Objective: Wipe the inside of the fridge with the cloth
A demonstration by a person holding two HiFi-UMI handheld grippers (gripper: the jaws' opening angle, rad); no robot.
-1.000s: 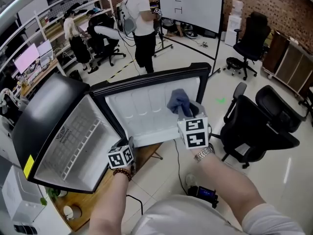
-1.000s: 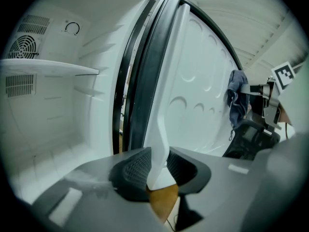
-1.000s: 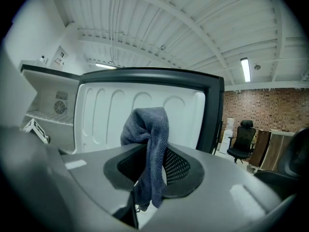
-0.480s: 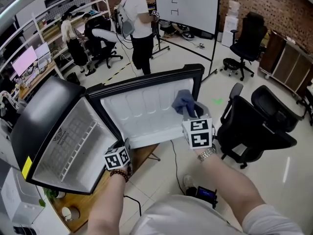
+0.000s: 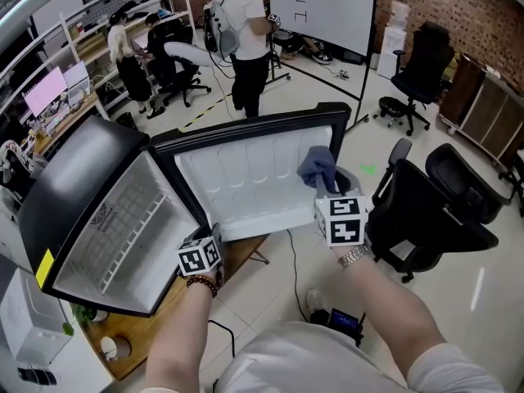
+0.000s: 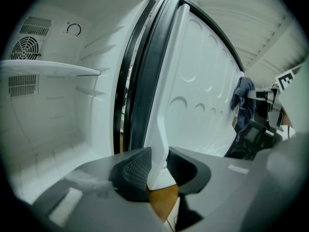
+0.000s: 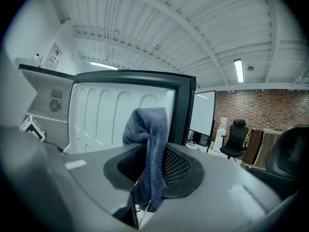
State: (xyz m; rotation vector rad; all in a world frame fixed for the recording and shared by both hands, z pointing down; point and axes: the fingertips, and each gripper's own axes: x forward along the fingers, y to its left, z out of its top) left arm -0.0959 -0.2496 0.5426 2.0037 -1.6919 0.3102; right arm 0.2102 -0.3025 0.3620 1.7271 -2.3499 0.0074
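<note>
lab floor, brick wall [image 5: 458, 6] and whiteboard [image 5: 327, 2] behind, and a small fridge [image 5: 82, 178] lying open on a wooden table [image 5: 139, 338].
left gripper [image 6: 159, 170] has its fingers clamped on the white lip of the door [image 5: 246, 178], the lip rising straight out between the pads; from the head view those fingers are hidden behind the marker cube [image 5: 201, 259]. over to the right gripper [image 7: 152, 173]: jaws pinched on the blue cloth [image 7: 147, 129], which stands long-axis upright out of the fingers, top folded over towards the door's ribbed liner just beyond the fingertips, by the door's far end. its lower tail drops out of sight under the jaws. whether the cloth presses on the liner is hard to make out.
</note>
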